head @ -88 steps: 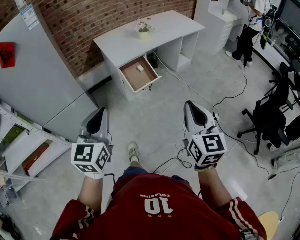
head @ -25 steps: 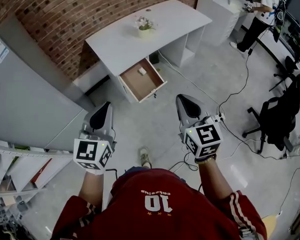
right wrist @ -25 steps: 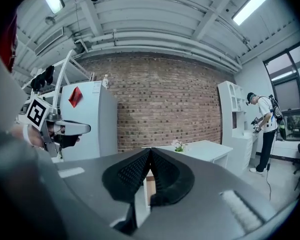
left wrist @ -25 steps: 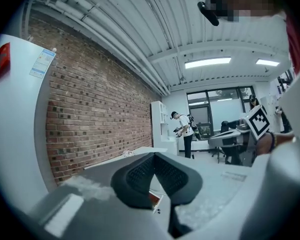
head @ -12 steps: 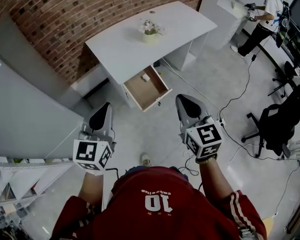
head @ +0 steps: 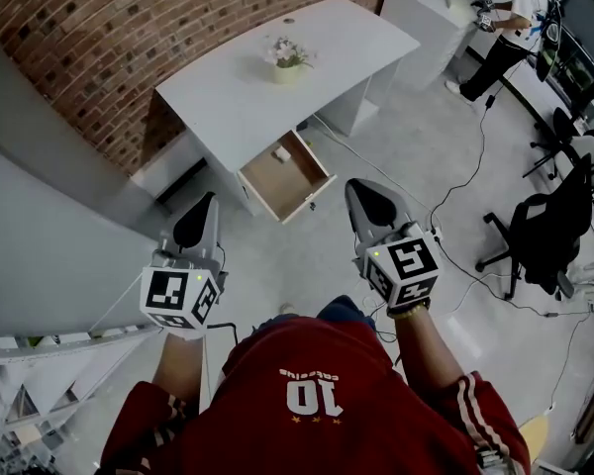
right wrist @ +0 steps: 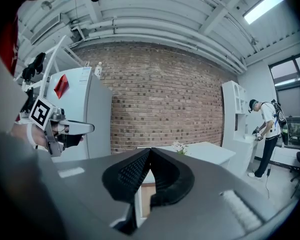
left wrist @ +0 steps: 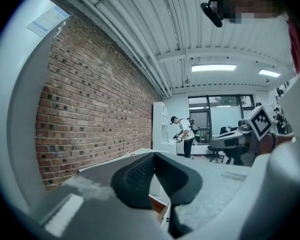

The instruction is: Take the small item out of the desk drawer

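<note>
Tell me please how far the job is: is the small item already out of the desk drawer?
Done: the drawer of the white desk stands open. In hand: nothing; the left hand-held gripper and right hand-held gripper are shut and empty, short of the desk. Left: the small item lies in the drawer; reach it, grip it, lift it out.

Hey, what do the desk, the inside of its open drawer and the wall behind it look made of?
The desk: smooth matt white board, probably laminate or painted wood; even colour, no grain.
The drawer inside: brown, wood-like, perhaps bare board or veneer; grain too small to tell.
The wall: red-brown brick, pale mortar lines, rough.
</note>
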The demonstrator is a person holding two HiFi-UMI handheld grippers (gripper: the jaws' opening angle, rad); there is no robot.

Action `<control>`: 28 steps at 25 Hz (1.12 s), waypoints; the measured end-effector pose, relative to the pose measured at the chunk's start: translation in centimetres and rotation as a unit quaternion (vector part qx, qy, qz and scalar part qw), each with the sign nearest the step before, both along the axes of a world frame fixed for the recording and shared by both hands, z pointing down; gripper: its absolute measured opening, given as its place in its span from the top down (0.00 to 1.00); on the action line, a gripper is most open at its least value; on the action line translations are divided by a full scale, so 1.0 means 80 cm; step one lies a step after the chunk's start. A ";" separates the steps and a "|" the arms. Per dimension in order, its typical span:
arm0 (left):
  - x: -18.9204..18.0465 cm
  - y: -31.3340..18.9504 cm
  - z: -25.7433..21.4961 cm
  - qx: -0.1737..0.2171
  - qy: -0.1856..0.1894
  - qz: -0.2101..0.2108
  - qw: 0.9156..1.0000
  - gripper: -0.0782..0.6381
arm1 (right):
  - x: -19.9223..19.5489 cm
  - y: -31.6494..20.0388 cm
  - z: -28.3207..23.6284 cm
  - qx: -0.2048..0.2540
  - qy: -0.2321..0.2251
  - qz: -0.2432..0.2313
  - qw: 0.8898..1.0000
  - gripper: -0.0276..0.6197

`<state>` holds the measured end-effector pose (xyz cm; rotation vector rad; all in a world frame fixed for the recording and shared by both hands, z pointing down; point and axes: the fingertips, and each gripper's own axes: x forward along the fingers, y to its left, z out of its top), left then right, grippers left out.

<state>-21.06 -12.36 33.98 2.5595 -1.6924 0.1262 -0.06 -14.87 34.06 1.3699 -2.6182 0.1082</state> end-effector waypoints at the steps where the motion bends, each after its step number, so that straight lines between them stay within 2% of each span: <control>1: 0.001 -0.001 -0.002 0.003 0.000 0.002 1.000 0.89 | -0.001 0.000 0.000 0.001 0.001 0.000 1.000 0.95; 7: 0.011 -0.009 -0.010 0.012 -0.002 0.012 1.000 0.89 | 0.001 -0.003 -0.005 0.006 0.000 0.000 1.000 0.95; 13: 0.023 -0.025 -0.003 0.005 0.000 0.012 1.000 0.89 | 0.010 -0.020 -0.001 0.005 -0.002 -0.003 1.000 0.95; 21: 0.032 -0.065 -0.001 0.003 0.003 -0.003 1.000 0.89 | -0.004 -0.096 0.014 0.001 -0.022 -0.038 0.999 0.95; 28: 0.027 -0.135 0.008 -0.006 0.010 -0.034 0.999 0.89 | -0.019 -0.176 0.022 0.002 -0.029 -0.076 0.997 0.95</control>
